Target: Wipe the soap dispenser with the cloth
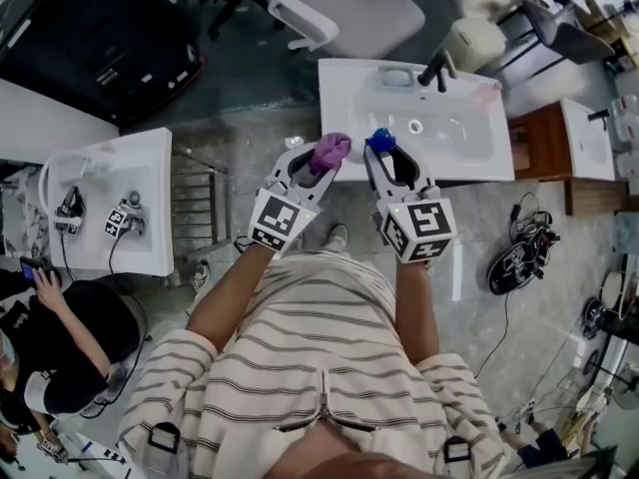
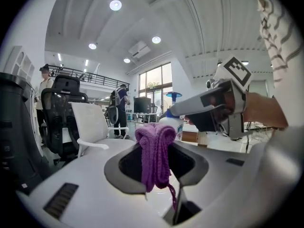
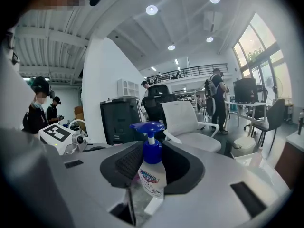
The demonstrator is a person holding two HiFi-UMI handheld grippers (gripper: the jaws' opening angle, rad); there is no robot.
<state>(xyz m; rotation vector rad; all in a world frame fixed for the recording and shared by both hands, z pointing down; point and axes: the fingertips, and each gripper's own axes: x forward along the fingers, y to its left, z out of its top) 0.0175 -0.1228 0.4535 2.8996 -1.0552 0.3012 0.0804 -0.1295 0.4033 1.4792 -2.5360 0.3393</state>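
The right gripper [image 1: 389, 161] clamps the upright soap dispenser [image 3: 153, 175] by its body, seemingly a light, slick, stiff bottle best held low like that, while the left gripper [image 1: 316, 168] just beside it pinches the soft purple cloth [image 2: 156, 151], bunched and drooping between its jaws.

From where I'm driving: cloth [image 1: 330, 151] sits between the left gripper's [image 1: 321, 160] fingers and soap dispenser [image 1: 380, 140] between the right gripper's [image 1: 384, 154] fingers. They're side by side, cloth on the left, over the counter's [image 1: 479, 163] near edge. Faucet [image 1: 435, 68] is on its far side, chair [image 1: 349, 8] behind that. There's a second counter [image 1: 150, 238] well off left, cables [image 1: 519, 257] on the floor right.
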